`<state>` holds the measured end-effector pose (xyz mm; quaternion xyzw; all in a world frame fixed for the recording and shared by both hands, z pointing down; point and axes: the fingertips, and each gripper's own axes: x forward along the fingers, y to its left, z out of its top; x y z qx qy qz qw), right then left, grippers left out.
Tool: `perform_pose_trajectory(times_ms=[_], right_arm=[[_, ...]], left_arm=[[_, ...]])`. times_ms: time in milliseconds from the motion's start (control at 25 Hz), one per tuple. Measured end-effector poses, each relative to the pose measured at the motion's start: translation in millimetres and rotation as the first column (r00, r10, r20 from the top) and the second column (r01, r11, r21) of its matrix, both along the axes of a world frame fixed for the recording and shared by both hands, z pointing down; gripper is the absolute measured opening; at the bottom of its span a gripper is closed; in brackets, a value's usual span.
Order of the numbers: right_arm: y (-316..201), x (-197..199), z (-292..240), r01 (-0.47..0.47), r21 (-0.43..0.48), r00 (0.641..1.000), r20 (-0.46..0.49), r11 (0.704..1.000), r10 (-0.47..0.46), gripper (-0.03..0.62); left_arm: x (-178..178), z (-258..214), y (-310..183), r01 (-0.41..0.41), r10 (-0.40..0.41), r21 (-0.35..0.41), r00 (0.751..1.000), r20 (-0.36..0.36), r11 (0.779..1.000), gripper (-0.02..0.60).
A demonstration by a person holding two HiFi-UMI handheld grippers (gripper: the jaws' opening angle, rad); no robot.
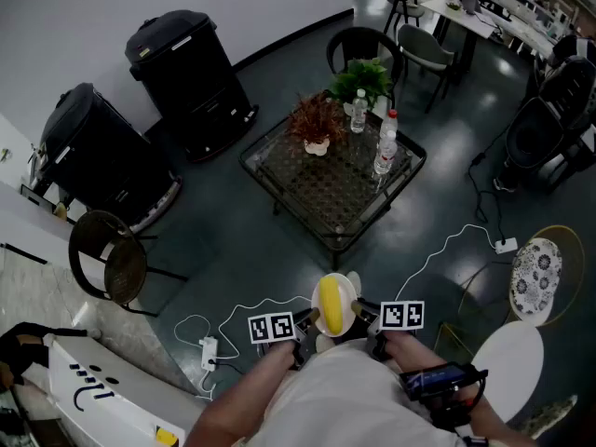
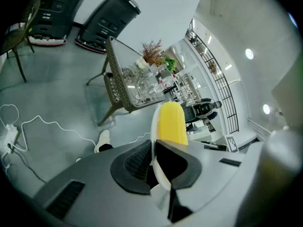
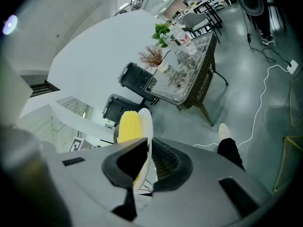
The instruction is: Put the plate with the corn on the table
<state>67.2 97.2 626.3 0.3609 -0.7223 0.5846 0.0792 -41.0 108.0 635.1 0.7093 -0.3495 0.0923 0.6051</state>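
Observation:
A white plate (image 1: 349, 293) with a yellow corn cob (image 1: 330, 305) on it is held in the air in front of me, over the dark floor. My left gripper (image 1: 305, 321) is shut on the plate's left rim (image 2: 155, 126) and my right gripper (image 1: 365, 317) is shut on its right rim (image 3: 147, 126). The corn (image 2: 171, 124) lies along the plate, seen edge-on in both gripper views (image 3: 129, 126). The glass-topped wicker table (image 1: 317, 190) stands a step ahead of the plate.
On the table are a reddish plant (image 1: 315, 124), a green plant (image 1: 364, 80) and two bottles (image 1: 385, 147). Two black bins (image 1: 186, 68) stand at the left wall. A dark chair (image 1: 116, 259) is at my left, white round stools (image 1: 535, 273) at my right, white cables (image 1: 461, 245) on the floor.

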Motion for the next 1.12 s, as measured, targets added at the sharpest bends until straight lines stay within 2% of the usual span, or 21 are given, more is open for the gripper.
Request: perform_pose_trajectory(times_ms=[160,400,680,1120], right_arm=[[35.7,-2.7,-6.7,-0.008,0.004,1.0,-0.004,1.0,0.008,0.035],[65.0,1.7,-18.3,-0.019,0.012,1.0,-0.013,1.0,0.019,0.035],[65.5,9.8,-24.1,-0.045,0.048,0.999,-0.005,0.998,0.045,0.035],[55.1,6.6,-24.5,-0.026,0.078,1.0,0.004,0.997,0.026,0.035]], left_arm=[[-2.6,-3.8,38.7,0.011,-0.011,-0.014,1.0,-0.014,1.0,0.038],[2.0,-14.4,67.4,-0.01,0.01,-0.008,1.0,-0.019,1.0,0.038],[9.9,-18.8,67.5,-0.017,0.018,0.023,0.999,-0.031,1.0,0.038],[6.6,-18.5,58.7,0.01,-0.009,0.057,1.0,-0.022,0.998,0.038]])
